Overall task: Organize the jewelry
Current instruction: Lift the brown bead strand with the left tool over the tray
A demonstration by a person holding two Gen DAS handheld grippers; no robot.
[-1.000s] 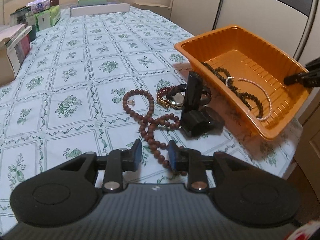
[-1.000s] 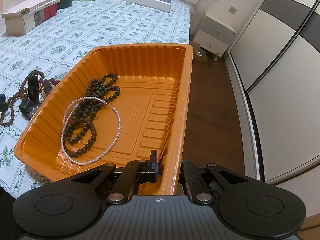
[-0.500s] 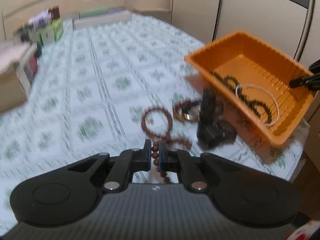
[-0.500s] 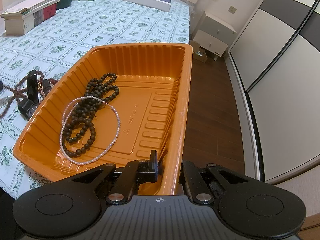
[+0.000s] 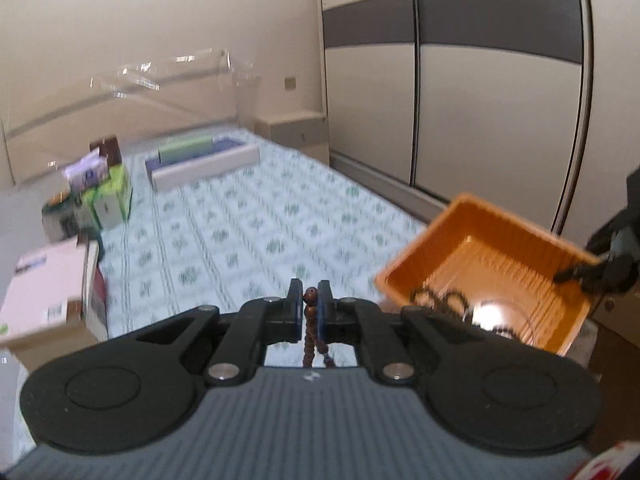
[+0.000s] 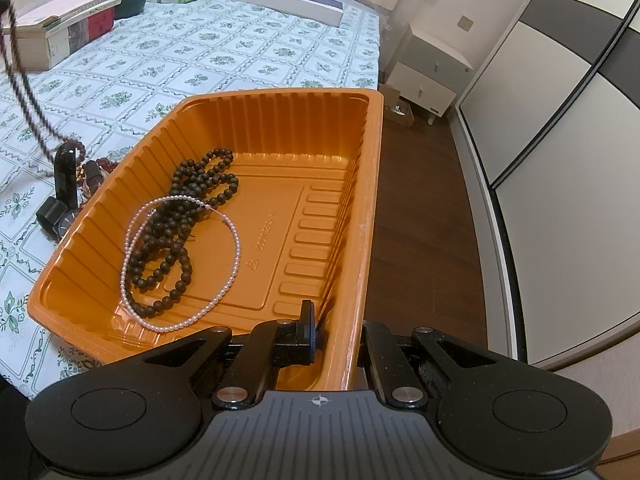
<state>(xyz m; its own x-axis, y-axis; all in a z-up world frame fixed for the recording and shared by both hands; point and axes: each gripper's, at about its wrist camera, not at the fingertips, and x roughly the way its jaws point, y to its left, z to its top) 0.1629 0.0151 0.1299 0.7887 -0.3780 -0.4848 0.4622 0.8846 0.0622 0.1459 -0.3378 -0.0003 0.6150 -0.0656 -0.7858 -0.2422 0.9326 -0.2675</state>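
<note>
Left wrist view: the left hand-held gripper [image 5: 309, 306] is clenched on a long strand of small round reddish-brown wooden beads [image 5: 309, 326], one bead showing at the top of the pads and the rest dangling down between the arms in two lines. Its jaws have just been closing, with the strand between them. The picture is blurred. Ahead lies the table [image 5: 248, 216], covered with a white cloth printed in green flower squares, and to the right sits a rectangular orange ribbed plastic tray [image 5: 516, 240].

Right wrist view: the right hand-held gripper [image 6: 336, 330] is clamped on the near right wall of the orange tray [image 6: 360, 208], one finger inside and one outside. On the tray floor lies a heap of dark brown round-bead strands [image 6: 188, 216], coiled in several loops, and across it a thin ring of tiny pale pink pearls [image 6: 236, 240]. The reddish-brown strand [image 6: 24, 84] hangs taut in the air at the far left, slanting down to the table, its lower end draped by an upright black watch strap [image 6: 66, 178]. Beside the strap, just outside the tray's left wall, lies a watch [image 6: 66, 220] with a dark face.
</note>
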